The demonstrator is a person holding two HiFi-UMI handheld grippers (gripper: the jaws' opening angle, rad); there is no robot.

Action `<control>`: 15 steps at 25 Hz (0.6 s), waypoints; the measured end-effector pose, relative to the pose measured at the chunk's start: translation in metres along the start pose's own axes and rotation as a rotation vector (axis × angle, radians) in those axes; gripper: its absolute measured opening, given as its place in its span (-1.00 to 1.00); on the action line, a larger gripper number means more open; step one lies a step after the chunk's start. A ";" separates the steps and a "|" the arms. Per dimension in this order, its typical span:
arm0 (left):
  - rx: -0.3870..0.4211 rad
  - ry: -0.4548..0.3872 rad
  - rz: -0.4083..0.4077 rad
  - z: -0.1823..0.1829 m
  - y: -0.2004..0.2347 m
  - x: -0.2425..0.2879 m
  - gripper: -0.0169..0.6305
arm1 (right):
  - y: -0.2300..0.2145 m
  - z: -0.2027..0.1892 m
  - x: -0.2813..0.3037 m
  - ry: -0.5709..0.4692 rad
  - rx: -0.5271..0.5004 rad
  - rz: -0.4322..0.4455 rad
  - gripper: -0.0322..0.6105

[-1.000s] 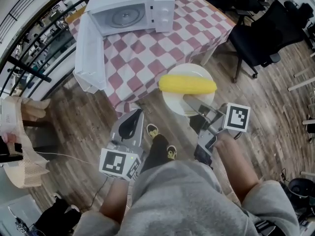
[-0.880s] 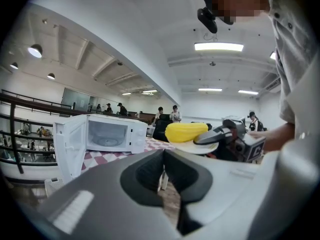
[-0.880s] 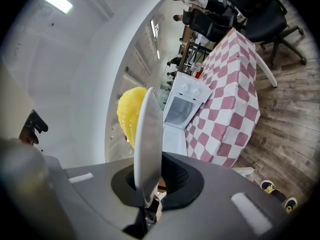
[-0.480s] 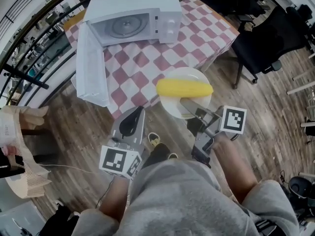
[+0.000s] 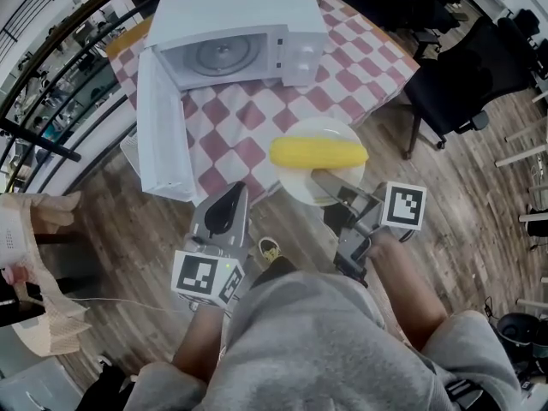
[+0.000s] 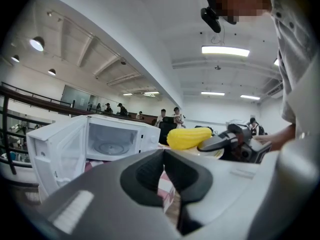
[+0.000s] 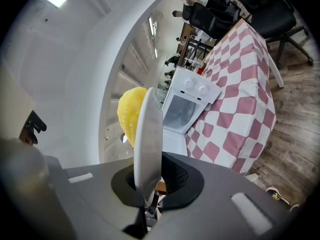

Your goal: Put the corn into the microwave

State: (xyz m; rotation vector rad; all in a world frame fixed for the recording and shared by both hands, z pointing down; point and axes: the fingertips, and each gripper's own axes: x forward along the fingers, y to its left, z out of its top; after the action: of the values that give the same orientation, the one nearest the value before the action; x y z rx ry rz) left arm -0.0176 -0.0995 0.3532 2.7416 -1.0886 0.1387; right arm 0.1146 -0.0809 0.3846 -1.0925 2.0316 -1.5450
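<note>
Head view: right tool is clamped on the rim of the plate. The corn lies on it, by the table edge, short of the open microwave.

Left gripper view: left tool is closed, nothing in it.

Right gripper view: plate edge pinched between the jaws.

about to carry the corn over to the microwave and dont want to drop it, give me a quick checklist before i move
1. Microwave door open: ok, swung wide aside.
2. Cavity free: ok, only the glass turntable shows inside.
3. Grip on the plate: ok, the right gripper is shut on its near rim.
4. Corn seated: ok, lying across the plate, but nothing holds it, so keep the plate level.
5. Left gripper free: ok, shut and empty.
6. Plate fits the opening: cannot tell.
</note>
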 end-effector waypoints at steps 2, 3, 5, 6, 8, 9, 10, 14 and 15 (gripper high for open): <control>0.001 0.000 0.004 0.000 0.008 0.003 -0.91 | 0.000 0.003 0.008 -0.001 0.000 0.001 -0.89; 0.001 0.000 0.007 0.000 0.012 0.004 -0.91 | 0.000 0.004 0.011 -0.001 0.002 0.003 -0.89; -0.003 0.003 0.010 -0.001 0.020 0.007 -0.91 | -0.002 0.006 0.019 0.000 0.008 0.001 -0.89; -0.004 0.004 0.011 -0.001 0.024 0.009 -0.91 | -0.003 0.007 0.022 0.000 0.008 0.000 -0.89; -0.005 0.009 0.019 -0.003 0.032 0.012 -0.91 | -0.004 0.009 0.030 0.002 0.005 0.001 -0.89; -0.006 0.011 0.025 -0.004 0.037 0.013 -0.91 | -0.005 0.010 0.034 0.003 0.006 0.001 -0.89; -0.008 0.013 0.031 -0.006 0.041 0.014 -0.91 | -0.006 0.011 0.038 0.003 0.008 0.001 -0.89; -0.011 0.023 0.057 -0.010 0.060 0.016 -0.91 | -0.004 0.014 0.049 0.003 0.008 0.006 -0.89; -0.009 0.026 0.066 -0.011 0.066 0.015 -0.91 | -0.003 0.014 0.052 0.003 0.008 0.009 -0.89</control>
State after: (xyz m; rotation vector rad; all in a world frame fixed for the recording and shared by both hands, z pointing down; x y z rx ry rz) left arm -0.0516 -0.1543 0.3755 2.6891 -1.1704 0.1782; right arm 0.0927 -0.1294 0.3912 -1.0774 2.0273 -1.5505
